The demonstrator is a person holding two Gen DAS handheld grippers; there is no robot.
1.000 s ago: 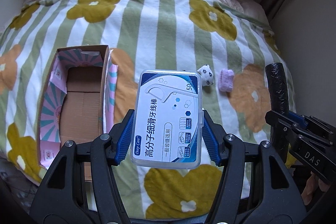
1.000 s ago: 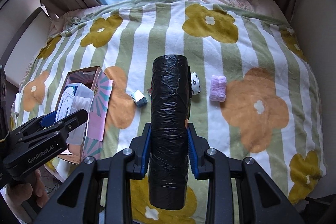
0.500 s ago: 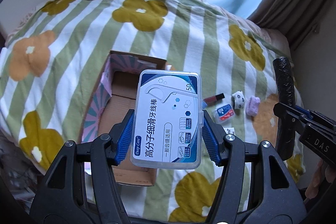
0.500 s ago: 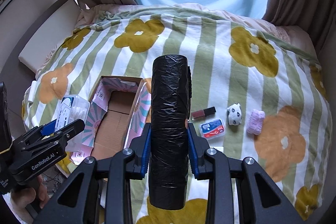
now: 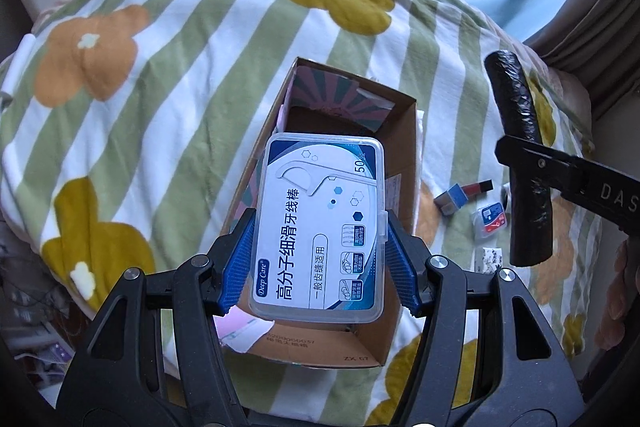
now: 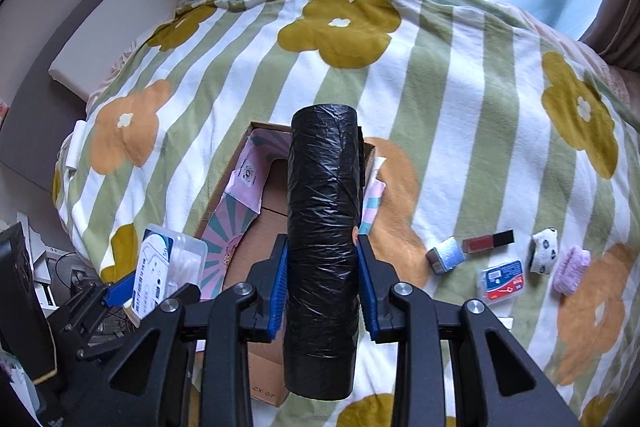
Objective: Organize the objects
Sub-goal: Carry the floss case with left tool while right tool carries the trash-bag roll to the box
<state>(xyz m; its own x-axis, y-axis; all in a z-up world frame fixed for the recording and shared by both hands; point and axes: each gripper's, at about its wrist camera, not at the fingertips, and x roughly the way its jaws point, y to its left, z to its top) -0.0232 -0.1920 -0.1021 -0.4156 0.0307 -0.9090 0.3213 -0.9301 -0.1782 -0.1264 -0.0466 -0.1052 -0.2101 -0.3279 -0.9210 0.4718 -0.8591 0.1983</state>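
Observation:
My left gripper (image 5: 318, 259) is shut on a clear floss-pick box (image 5: 320, 227) and holds it above an open cardboard box (image 5: 400, 131) on the bed. The floss box also shows in the right wrist view (image 6: 160, 267). My right gripper (image 6: 322, 283) is shut on a black roll of bin bags (image 6: 322, 227), held over the same cardboard box (image 6: 248, 183). The roll shows in the left wrist view (image 5: 520, 147) at the right.
A striped flower blanket (image 6: 440, 87) covers the bed. To the right of the box lie a small blue-grey cube (image 6: 444, 255), a red tube (image 6: 488, 239), a small plastic case (image 6: 502, 279), a panda toy (image 6: 544, 253) and a purple roll (image 6: 572, 269). The bed edge drops off at the left.
Both grippers have moved left with their loads, from over the small items to over the cardboard box. Both grips are unchanged.

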